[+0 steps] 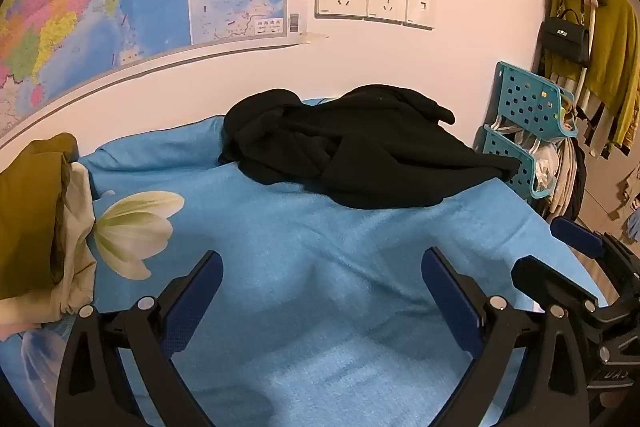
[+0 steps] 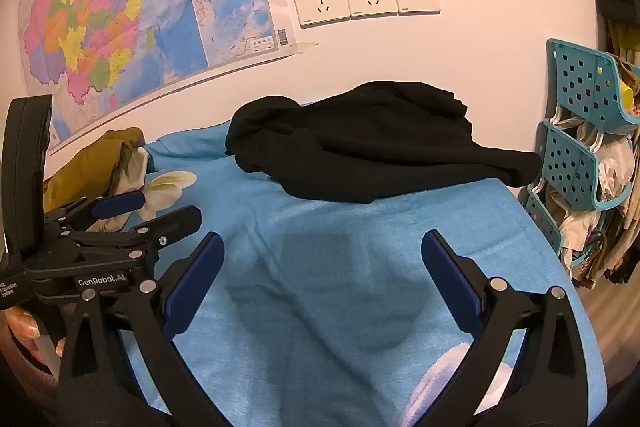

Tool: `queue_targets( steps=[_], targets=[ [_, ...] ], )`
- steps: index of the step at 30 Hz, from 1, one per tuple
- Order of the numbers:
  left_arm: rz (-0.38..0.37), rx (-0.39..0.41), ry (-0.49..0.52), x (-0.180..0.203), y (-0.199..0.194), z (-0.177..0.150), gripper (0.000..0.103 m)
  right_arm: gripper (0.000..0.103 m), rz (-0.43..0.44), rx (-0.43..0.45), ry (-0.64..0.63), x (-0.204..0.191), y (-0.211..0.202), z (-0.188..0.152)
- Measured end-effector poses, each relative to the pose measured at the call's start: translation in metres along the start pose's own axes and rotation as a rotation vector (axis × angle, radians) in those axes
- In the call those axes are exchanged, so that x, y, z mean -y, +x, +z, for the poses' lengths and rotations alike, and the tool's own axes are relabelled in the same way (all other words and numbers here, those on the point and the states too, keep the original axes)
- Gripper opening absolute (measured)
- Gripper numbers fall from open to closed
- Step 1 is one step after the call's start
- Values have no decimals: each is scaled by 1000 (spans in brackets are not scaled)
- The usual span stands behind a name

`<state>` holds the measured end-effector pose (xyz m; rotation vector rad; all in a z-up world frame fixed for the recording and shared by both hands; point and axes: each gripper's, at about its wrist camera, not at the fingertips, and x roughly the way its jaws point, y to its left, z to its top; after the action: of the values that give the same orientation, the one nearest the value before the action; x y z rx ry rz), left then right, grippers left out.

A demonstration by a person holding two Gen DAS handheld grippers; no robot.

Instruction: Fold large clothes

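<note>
Both tilted downward over the blue bedsheet (image 1: 320, 267), left gripper (image 1: 322, 291) and right gripper (image 2: 322, 275) spread wide, empty, short of the crumpled black garment (image 1: 352, 151) at frame centre.

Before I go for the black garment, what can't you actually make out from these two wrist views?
- Black garment: bunched in both views; its own folds hide sleeves, collar and type.
- Its far edge, against the wall: hidden behind the heap.
- Olive clothing: cut off by the left wrist view's edge.
- Blue sheet: near edge hidden by the open right gripper.
</note>
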<state>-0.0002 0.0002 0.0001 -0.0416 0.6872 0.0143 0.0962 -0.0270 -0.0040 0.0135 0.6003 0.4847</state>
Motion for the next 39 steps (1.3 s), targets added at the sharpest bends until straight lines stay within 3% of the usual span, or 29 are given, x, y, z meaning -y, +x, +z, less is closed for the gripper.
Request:
queue_targets(
  steps=[39],
  targets=[
    [8,15,-5,-2,-3,2,96,97,20,-3,8,-2,1,2]
  ],
)
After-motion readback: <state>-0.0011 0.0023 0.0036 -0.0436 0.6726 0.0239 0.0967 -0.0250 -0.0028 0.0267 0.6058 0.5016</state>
